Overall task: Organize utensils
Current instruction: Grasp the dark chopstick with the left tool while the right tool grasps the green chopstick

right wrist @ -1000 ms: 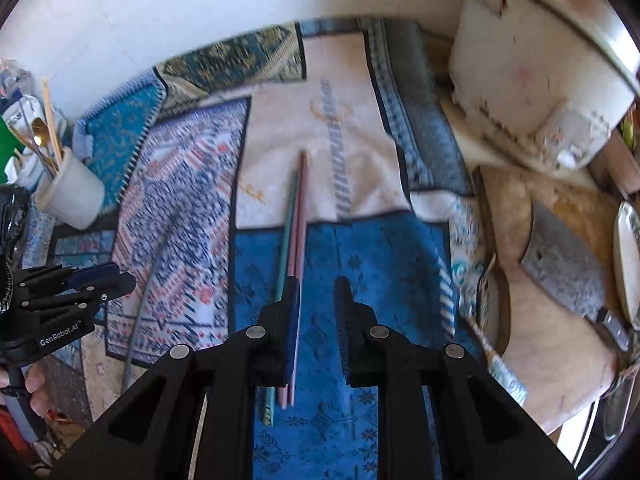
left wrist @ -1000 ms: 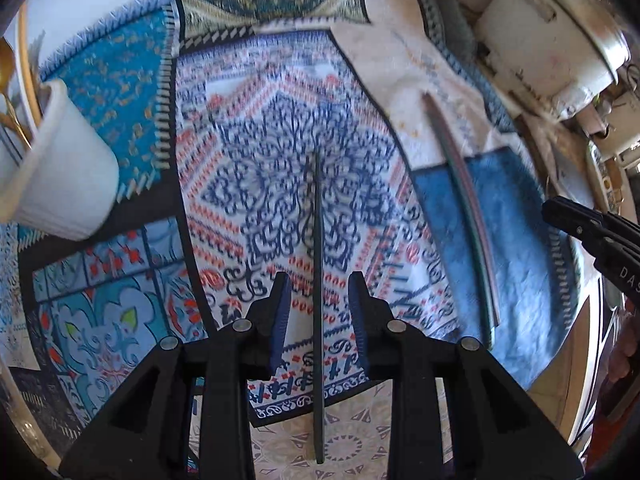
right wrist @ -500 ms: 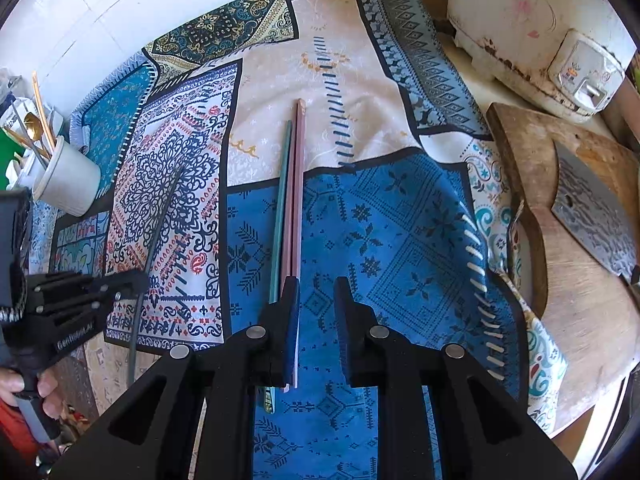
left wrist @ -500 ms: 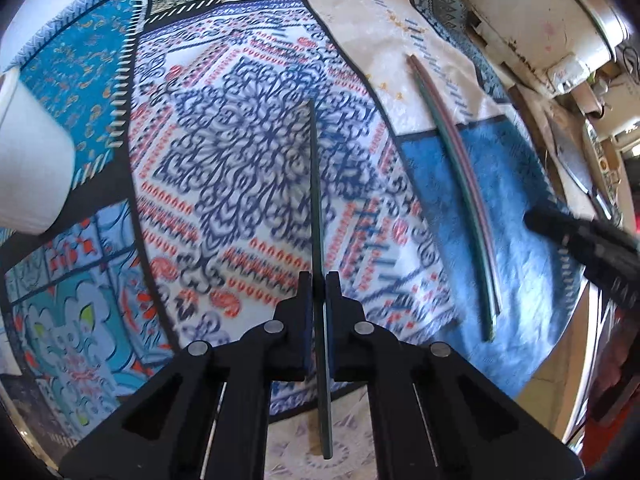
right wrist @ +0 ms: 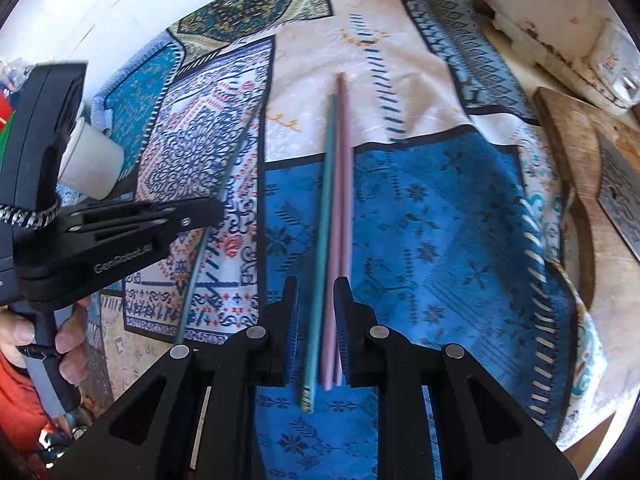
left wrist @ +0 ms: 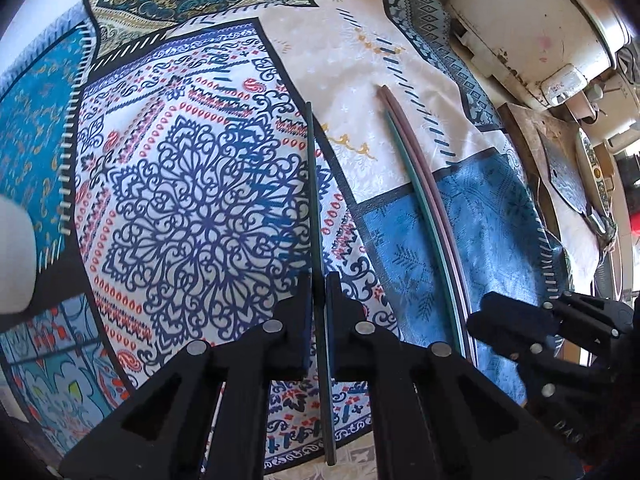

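Since the earlier frame the left tool (left wrist: 319, 300) has gone from jaws apart around the dark chopstick (left wrist: 316, 216) to jaws together on it, and the white cup (left wrist: 12, 252) has slid almost out of that view at the left edge. Nearest the left lens, the dark chopstick runs straight out between the pads, its long axis in line with the fingers, with a short tail behind the grip and the longer part ahead over the patterned cloth (left wrist: 192, 200).

Nearest the right lens, the right tool (right wrist: 316, 316) straddles the near ends of a bundle: a teal chopstick (right wrist: 326, 208) on the left and two pink chopsticks (right wrist: 344, 200) touching it on the right. Its jaws stand narrowly apart; the right pad lies against the pink sticks, a small gap shows beside the teal one, so the grip looks not yet made. The bundle's long axis also runs forward along the fingers, which suits a straight pinch.

Farther off, the white cup (right wrist: 90, 160) stands to the left, beyond the left tool (right wrist: 200, 216). It lies on the left hand's side, so that hand is nearer for dropping its stick in, tip tilted upright first.
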`<state>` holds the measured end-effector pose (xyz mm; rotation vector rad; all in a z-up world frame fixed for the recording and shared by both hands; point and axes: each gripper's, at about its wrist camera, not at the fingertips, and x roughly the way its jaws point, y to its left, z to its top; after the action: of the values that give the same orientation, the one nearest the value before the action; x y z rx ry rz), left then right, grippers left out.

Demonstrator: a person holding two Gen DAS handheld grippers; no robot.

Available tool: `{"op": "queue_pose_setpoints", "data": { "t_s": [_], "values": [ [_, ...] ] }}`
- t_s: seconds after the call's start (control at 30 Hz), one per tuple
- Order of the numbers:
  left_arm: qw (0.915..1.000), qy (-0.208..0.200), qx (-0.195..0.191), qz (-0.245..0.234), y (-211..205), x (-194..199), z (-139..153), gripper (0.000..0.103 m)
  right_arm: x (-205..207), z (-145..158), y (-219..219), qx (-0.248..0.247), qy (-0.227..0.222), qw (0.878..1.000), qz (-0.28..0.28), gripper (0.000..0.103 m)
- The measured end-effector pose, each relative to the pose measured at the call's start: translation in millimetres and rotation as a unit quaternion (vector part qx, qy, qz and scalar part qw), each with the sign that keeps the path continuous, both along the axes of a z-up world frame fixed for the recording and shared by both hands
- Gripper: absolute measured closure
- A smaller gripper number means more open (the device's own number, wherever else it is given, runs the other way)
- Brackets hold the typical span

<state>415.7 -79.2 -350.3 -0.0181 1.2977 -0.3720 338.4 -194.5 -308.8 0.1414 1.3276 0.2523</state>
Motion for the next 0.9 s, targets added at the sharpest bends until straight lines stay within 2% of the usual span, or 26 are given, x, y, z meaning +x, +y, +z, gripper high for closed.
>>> {"op": "queue_pose_setpoints", "data": {
  "t_s": [0.2,0.47,0.63,0.73,0.9],
  "values": [
    [0.9993,-0.009,0.012,-0.034,-13.8,10.9,-0.5,0.098,7.4,-10.2,7.2,0.011,0.014,1.0,0.002,0.088],
    [0.9998,-0.017,-0.008,-0.007,10.0,11.9,6.5,0.099,25.0,-12.5,14.7,0.004,0.007,1.0,-0.008,0.089],
    [0.999,-0.042,-0.017,0.003,31.0,4.0,24.3,0.099,39.5,-21.2,27.6,-0.014,0.01,1.0,-0.003,0.089],
    [0.998,-0.057,-0.025,0.01,40.8,-2.9,36.6,0.099,46.6,-20.4,35.3,-0.024,-0.004,1.0,0.0,0.089],
    [0.9963,-0.078,-0.033,0.013,57.1,-13.5,54.4,0.099,53.0,-14.2,37.9,-0.018,-0.007,1.0,-0.019,0.089]
  ]
}}
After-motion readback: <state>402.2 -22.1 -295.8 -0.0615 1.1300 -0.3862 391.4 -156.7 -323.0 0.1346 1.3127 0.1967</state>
